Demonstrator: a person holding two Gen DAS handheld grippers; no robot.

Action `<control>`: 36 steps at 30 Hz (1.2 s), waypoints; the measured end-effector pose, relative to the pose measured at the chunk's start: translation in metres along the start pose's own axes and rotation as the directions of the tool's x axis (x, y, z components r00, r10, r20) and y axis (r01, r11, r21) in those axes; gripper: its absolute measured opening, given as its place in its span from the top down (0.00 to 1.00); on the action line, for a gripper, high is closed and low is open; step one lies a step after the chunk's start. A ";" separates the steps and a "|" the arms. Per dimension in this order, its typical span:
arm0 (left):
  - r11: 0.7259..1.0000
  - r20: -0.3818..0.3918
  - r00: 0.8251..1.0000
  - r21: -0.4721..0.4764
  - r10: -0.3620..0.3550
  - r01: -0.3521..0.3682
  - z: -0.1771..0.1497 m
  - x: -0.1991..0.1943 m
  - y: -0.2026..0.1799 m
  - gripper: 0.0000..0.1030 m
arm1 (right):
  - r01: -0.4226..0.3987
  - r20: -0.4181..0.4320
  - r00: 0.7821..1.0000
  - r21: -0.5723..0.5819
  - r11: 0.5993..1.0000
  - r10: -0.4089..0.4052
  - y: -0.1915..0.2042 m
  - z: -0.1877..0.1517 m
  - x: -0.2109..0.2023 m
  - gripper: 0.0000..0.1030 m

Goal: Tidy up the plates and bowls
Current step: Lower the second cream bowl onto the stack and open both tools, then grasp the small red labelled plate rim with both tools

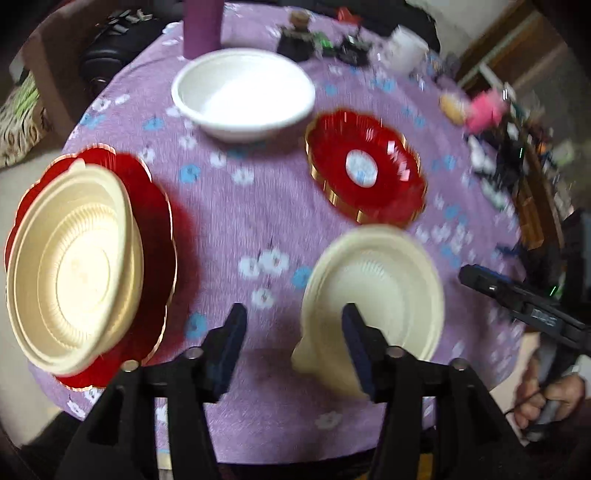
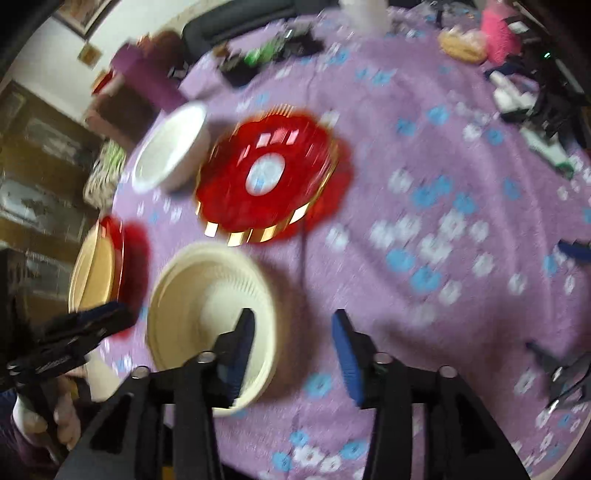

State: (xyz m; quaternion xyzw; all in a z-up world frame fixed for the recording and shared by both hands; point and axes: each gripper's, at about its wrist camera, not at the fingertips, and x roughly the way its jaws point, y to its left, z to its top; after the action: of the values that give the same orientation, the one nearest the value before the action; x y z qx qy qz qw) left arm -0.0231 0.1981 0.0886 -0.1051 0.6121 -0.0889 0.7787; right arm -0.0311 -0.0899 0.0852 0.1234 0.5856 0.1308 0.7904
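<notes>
A single cream bowl (image 1: 380, 291) stands on the purple flowered cloth near the table's front edge. My left gripper (image 1: 293, 343) is open, and its right finger overlaps the bowl's near rim while the left finger hangs over bare cloth. My right gripper (image 2: 291, 350) is also open. Its left finger reaches inside the same cream bowl (image 2: 199, 302) and its right finger stays outside, so the bowl's wall lies between the jaws untouched. Stacked cream bowls (image 1: 74, 266) rest on a red plate (image 1: 155, 229) at the left. Further back are another red, gold-rimmed plate (image 1: 365, 173) and a white bowl (image 1: 243, 92).
Clutter lines the table's far and right edges: a purple cylinder (image 1: 203, 26), dark small items, a white cup (image 1: 406, 48), a pink object (image 1: 484, 110) and a black tool (image 2: 565, 373). A hand (image 1: 546, 398) grips the other handle at lower right. Bare flowered cloth (image 2: 424, 240) lies right of the bowl.
</notes>
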 end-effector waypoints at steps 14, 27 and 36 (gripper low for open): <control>0.997 -0.067 0.995 -0.023 0.073 -0.075 0.084 0.102 -0.031 0.60 | 0.066 0.014 0.998 -0.028 0.997 -0.066 -0.008 0.094 0.084 0.51; 0.996 -0.039 0.995 0.038 0.088 -0.087 0.092 0.104 -0.062 0.65 | 0.100 0.099 0.991 -0.098 0.990 -0.090 0.004 0.090 0.064 0.82; 0.998 0.035 0.998 0.043 0.054 -0.055 0.079 0.066 -0.076 0.65 | 0.132 0.186 0.976 -0.111 0.985 -0.110 0.011 0.084 0.022 0.82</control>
State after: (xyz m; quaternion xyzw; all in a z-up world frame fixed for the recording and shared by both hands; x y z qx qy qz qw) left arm 0.0687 0.1121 0.0656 -0.0728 0.5993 -0.0793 0.7932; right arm 0.0552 -0.0759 0.0935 0.0496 0.5095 0.1065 0.8524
